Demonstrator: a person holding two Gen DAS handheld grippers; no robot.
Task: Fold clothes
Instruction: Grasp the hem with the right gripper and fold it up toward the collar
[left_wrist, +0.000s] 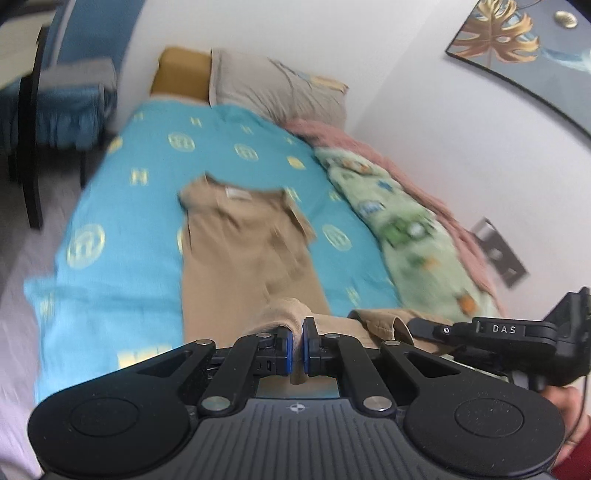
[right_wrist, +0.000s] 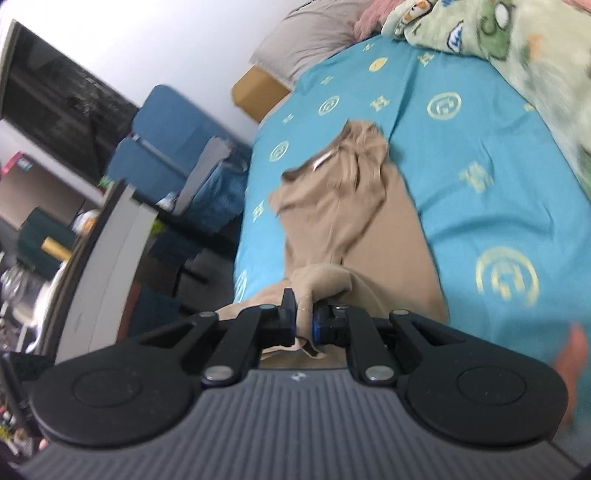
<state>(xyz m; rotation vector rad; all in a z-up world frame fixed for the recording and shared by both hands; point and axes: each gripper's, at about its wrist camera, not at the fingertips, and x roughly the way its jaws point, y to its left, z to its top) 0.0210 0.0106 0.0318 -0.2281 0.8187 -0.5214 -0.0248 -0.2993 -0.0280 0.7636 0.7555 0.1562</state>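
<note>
pinching the near hem of the tan trousers (left_wrist: 236, 254) in both tools, we see the cloth bunched between the fingers at the bottom centre of each view. our left gripper (left_wrist: 297, 332) has its blue pads pressed together on a fold, and our right gripper (right_wrist: 303, 317) is clamped on another fold. the trousers stretch up the middle of the frame across the turquoise bedspread (left_wrist: 110, 229). a green blanket (left_wrist: 417, 236) lies along the right side, with a grey pillow (left_wrist: 273, 85) at the top.
</note>
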